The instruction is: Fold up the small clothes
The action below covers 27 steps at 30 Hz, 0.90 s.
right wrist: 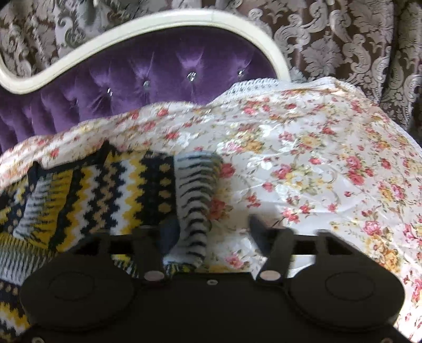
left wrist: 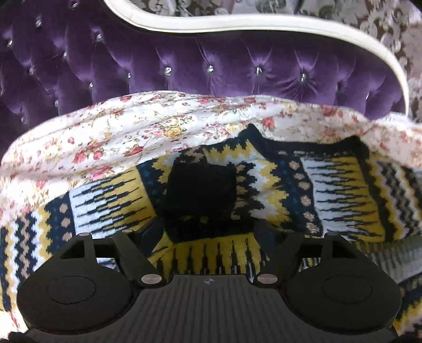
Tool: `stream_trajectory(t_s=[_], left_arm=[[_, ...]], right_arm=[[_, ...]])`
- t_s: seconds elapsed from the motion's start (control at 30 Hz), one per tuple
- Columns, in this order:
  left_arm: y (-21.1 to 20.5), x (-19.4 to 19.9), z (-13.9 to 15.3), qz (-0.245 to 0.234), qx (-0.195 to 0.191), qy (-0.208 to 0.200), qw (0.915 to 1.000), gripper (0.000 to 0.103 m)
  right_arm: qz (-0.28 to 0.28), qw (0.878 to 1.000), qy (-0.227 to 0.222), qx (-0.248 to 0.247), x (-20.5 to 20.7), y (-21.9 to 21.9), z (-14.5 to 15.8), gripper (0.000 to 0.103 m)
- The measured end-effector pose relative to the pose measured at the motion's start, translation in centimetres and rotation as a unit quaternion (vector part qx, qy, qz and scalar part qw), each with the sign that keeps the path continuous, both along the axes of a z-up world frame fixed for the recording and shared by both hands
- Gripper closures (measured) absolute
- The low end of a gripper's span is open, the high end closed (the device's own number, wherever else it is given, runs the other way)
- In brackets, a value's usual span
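A knitted sweater (left wrist: 329,190) in yellow, white and dark navy zigzag bands lies on a floral bedspread (left wrist: 110,137). A dark navy cuff (left wrist: 200,190) lies folded over its middle. My left gripper (left wrist: 208,227) is open, low over the sweater just behind that cuff. In the right wrist view the sweater (right wrist: 100,190) fills the left side, and a white-and-black striped part (right wrist: 195,200) runs toward the camera. My right gripper (right wrist: 211,224) is open, with that striped part between its fingers near the left one.
A purple tufted headboard (left wrist: 211,68) with a cream frame (left wrist: 237,23) stands behind the bed. Brown damask curtains (right wrist: 343,42) hang behind it. The floral bedspread (right wrist: 316,158) spreads to the right of the sweater.
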State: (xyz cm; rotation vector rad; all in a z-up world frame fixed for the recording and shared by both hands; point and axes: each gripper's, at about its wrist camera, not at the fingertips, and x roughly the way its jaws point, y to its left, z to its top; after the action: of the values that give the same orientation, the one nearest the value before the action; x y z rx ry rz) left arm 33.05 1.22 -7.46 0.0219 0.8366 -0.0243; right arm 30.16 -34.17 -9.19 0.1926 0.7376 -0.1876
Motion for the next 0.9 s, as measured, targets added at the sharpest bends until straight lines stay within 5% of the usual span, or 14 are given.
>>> stream_trajectory(t_s=[0.2, 0.33, 0.6, 0.9], left_arm=[[4.4, -3.4, 2.9, 0.027, -0.054, -0.071, 0.9956, 0.005], [8.4, -5.7, 4.9, 0.049, -0.038, -0.098, 0.9932, 0.004], [18.9, -10.2, 4.6, 0.167, -0.064, -0.074, 0.9811, 0.004], [27.8, -14.3, -0.4, 0.283, -0.129, -0.018, 0.9503, 0.0]], right_arm=[[-0.006, 0.998, -0.052, 0.044, -0.8, -0.5, 1.4, 0.0], [0.01, 0.995, -0.08, 0.065, -1.2, 0.2, 2.1, 0.0], [0.067, 0.99, -0.1, 0.079, -1.7, 2.9, 2.6, 0.0], [0.114, 0.986, -0.095, 0.08, -2.1, 5.9, 2.1, 0.0]])
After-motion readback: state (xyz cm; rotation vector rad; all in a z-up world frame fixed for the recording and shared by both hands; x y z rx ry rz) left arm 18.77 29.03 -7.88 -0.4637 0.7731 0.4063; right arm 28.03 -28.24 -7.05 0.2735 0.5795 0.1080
